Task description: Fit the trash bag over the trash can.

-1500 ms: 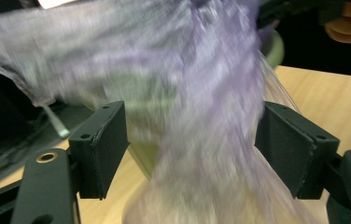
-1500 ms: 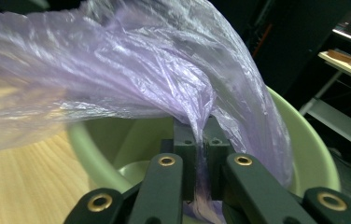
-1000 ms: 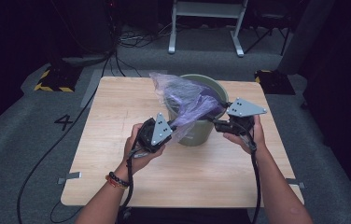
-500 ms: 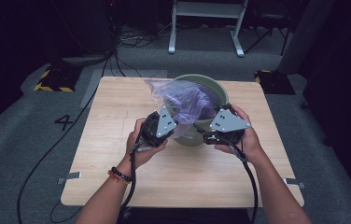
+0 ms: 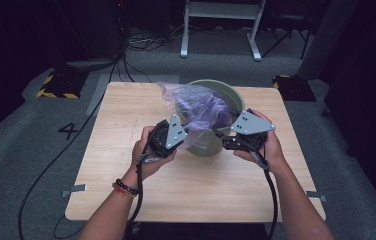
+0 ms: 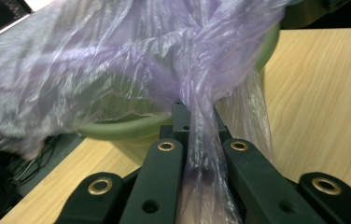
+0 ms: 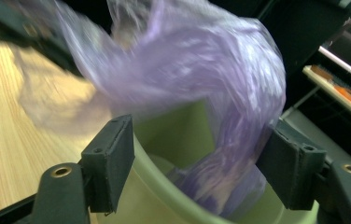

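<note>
Tabletop (image 5: 126, 120): left hand-held gripper (image 5: 185, 136) pinches purple bag (image 5: 201, 107); right hand-held gripper (image 5: 222, 136) gapes, closing.

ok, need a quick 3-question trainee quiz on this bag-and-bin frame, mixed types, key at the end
1. True or false: the left gripper is shut on a fold of the purple bag.
2. Multiple choice: how do the right gripper jaws stand? A) wide apart, pads not pressing on anything B) clamped on the bag C) clamped on the table edge
3. Fill in: the bag hangs partly inside the green ____ on the wooden table.

Key
1. True: the film is pinched between its jaws.
2. A: the right gripper view looks between them at the bin rim and the bag.
3. bin
</note>
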Demonstrator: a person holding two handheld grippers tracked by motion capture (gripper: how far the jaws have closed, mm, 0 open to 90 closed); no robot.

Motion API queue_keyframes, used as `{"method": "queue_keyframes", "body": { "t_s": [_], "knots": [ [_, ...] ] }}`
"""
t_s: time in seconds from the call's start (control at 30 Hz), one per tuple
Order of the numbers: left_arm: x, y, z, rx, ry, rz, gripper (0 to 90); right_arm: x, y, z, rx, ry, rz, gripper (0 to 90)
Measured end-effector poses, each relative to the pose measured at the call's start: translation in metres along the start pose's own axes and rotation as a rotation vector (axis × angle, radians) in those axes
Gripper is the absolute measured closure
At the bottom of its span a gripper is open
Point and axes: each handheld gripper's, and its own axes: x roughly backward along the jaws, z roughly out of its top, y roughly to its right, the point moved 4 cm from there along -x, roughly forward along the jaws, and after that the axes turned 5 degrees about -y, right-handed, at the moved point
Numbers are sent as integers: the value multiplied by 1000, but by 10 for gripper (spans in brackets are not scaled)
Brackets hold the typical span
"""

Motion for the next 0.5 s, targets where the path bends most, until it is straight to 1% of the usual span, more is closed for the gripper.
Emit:
{"method": "queue_keyframes", "body": {
  "t_s": [0.07,0.13,0.23,0.27,0.33,0.37,0.4,0.43,0.5],
  "knots": [
    [1,-2,-1,8,-7,6,887,0,4,-5,-6,-19,-4,294],
    [1,-3,-1,11,-6,8,886,3,8,-9,-28,4,-2,289],
    [1,-2,0,-2,-14,20,885,11,10,-10,-45,49,10,282],
    [0,-2,0,-3,-15,22,886,15,12,-11,-50,67,5,282],
    [1,-4,-1,-5,-26,41,888,19,14,-13,-63,80,23,278],
    [1,-5,-2,3,-29,48,889,20,15,-15,-68,84,24,276],
    [2,-8,-3,-3,-32,61,890,20,16,-17,-70,78,18,276],
    [4,-11,-4,8,-29,67,890,20,18,-19,-75,74,13,276],
    [6,-14,-5,31,-19,53,890,22,21,-20,-96,96,7,282]
  ]
}}
